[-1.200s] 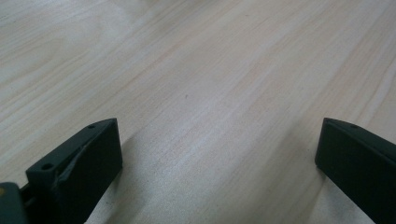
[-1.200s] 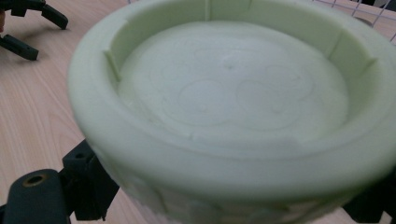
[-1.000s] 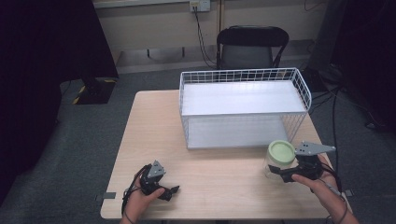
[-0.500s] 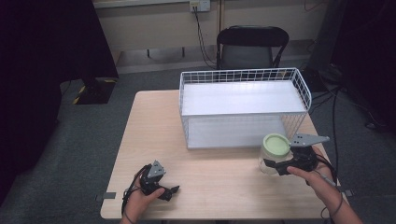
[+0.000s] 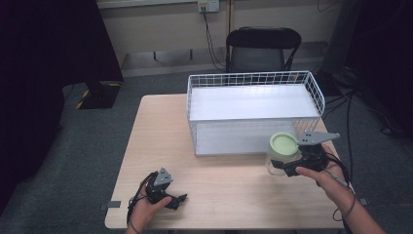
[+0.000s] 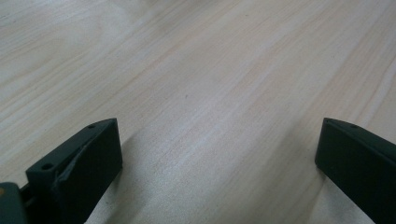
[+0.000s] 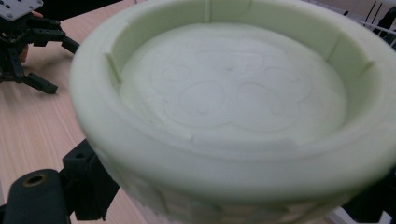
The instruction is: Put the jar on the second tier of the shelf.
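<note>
1. Since the jar (image 5: pixel 282 155) is clear-bodied with a pale green lid (image 7: pixel 229 98), it is judged light, rigid and slippery; it is held by the body in the right tongs (image 5: pixel 288 168), near the wire basket (image 5: pixel 316 95).
2. The lid's embossed pattern is revealed in the right gripper view; the left tongs (image 6: pixel 219 163), spread wide and empty over the surface (image 5: pixel 229 190), are shown in the left gripper view.

You worked in a lab-type recording room: bare wooden table (image 5: pixel 234 195) on grey carpet (image 5: pixel 87 146), black curtain (image 5: pixel 44 44) at 10 o'clock, folding chair (image 5: pixel 263 48) and wall socket (image 5: pixel 205 5) at 12 o'clock.
</note>
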`<control>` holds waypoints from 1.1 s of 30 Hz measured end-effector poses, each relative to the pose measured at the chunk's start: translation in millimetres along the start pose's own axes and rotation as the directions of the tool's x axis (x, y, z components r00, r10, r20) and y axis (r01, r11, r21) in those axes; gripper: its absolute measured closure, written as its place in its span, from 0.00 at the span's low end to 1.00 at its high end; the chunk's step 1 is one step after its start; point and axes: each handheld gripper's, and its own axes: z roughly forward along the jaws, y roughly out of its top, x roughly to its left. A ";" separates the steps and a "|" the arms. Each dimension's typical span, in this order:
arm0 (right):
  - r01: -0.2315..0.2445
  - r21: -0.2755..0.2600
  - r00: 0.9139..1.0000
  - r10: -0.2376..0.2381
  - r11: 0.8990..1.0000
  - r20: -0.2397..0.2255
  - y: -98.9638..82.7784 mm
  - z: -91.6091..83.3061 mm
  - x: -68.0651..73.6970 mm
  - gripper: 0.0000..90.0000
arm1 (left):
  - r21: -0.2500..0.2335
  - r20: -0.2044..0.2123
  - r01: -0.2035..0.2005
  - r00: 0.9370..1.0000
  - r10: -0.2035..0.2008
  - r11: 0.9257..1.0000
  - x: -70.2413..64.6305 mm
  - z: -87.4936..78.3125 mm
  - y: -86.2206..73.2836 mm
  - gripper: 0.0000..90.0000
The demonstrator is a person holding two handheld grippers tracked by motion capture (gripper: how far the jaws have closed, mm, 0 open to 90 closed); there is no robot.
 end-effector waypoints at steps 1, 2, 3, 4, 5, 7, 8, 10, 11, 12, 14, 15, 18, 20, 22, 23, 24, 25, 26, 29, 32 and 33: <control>-0.001 -0.001 1.000 0.001 1.000 -0.003 2.2 -0.1 0.0 0.12 | 0.001 0.000 -0.001 1.000 0.001 1.000 0.0 0.0 0.0 0.00; -0.003 -0.002 1.000 0.003 1.000 -0.004 4.4 -0.1 0.0 0.12 | 0.000 0.000 0.000 1.000 0.000 1.000 0.0 0.0 0.0 0.00; -0.001 -0.001 1.000 0.001 1.000 -0.007 6.7 -0.2 0.0 0.12 | 0.000 0.000 0.000 1.000 0.000 1.000 0.0 0.0 0.0 0.00; 0.002 0.000 1.000 -0.002 1.000 -0.007 9.0 -0.4 0.2 0.12 | 0.000 0.000 0.000 1.000 0.000 1.000 0.0 0.0 0.0 0.00; 0.005 0.001 1.000 -0.005 1.000 -0.008 11.2 -0.4 0.3 0.12 | 0.000 0.000 0.000 1.000 0.000 1.000 0.0 0.0 0.0 0.00; 0.004 0.000 1.000 -0.004 1.000 -0.009 15.2 -0.6 0.2 0.12 | 0.000 0.000 0.000 1.000 0.000 1.000 0.0 0.0 0.0 0.00; 0.002 -0.002 1.000 -0.002 1.000 -0.013 17.0 -0.7 -0.1 0.12 | 0.000 0.000 0.000 1.000 0.000 1.000 0.0 0.0 0.0 0.00; -0.003 -0.004 1.000 0.003 1.000 -0.017 20.6 -1.0 -0.7 0.12 | 0.001 0.000 -0.001 1.000 0.001 1.000 0.0 0.0 0.0 0.00; -0.001 -0.004 1.000 0.001 1.000 -0.018 22.6 -1.3 -0.8 0.12 | 0.000 0.000 0.000 1.000 0.000 1.000 0.0 0.0 0.0 0.00; 0.001 -0.003 1.000 -0.001 1.000 -0.016 24.8 -1.7 -0.9 0.12 | 0.000 0.000 0.000 1.000 0.000 1.000 0.0 0.0 0.0 0.00; 0.005 -0.006 1.000 -0.005 1.000 -0.016 29.3 -2.7 -0.9 0.12 | 0.000 0.000 0.000 1.000 0.000 1.000 0.0 0.0 0.0 0.00; 0.004 -0.008 1.000 -0.004 1.000 -0.017 31.7 -3.1 -1.0 0.12 | 0.000 0.000 0.000 1.000 0.000 1.000 0.0 0.0 0.0 0.00; 0.010 -0.006 1.000 -0.010 1.000 -0.020 38.6 -3.5 -0.4 0.12 | 0.001 0.000 0.000 1.000 0.000 1.000 0.0 0.0 0.0 0.00; 0.016 -0.004 1.000 -0.016 1.000 -0.020 43.1 -3.6 0.3 0.12 | 0.001 0.000 0.000 1.000 0.000 1.000 0.0 0.0 0.0 0.00; 0.019 -0.006 1.000 -0.020 1.000 -0.022 47.4 -3.8 0.7 0.12 | 0.001 0.000 0.000 1.000 0.000 1.000 0.0 0.0 0.0 0.00; 0.021 -0.006 1.000 -0.021 1.000 -0.023 49.7 -4.1 1.0 0.12 | 0.001 0.000 0.000 1.000 0.000 1.000 0.0 0.0 0.0 0.00; 0.022 -0.006 0.999 -0.023 1.000 -0.024 52.0 -4.3 1.5 0.12 | 0.001 0.000 0.000 1.000 0.000 1.000 0.0 0.0 0.0 0.00; 0.023 -0.005 0.999 -0.024 1.000 -0.024 54.2 -4.6 1.8 0.12 | 0.001 0.000 0.000 1.000 0.000 1.000 0.0 0.0 0.0 0.00; 0.023 -0.002 0.999 -0.023 1.000 -0.022 56.6 -4.9 2.1 0.12 | 0.001 0.000 0.000 1.000 0.000 1.000 0.0 0.0 0.0 0.00; 0.027 0.002 0.999 -0.027 1.000 -0.021 63.5 -5.8 2.5 0.12 | 0.000 0.000 0.000 1.000 0.000 1.000 0.0 0.0 0.0 0.00; 0.027 0.000 0.999 -0.027 1.000 -0.021 70.5 -7.0 3.2 0.12 | 0.001 0.000 0.000 1.000 0.000 1.000 0.1 -0.1 0.0 0.00; 0.025 -0.004 0.999 -0.026 1.000 -0.023 72.9 -7.5 3.2 0.12 | 0.001 0.001 0.000 1.000 0.000 1.000 0.1 -0.1 0.0 0.00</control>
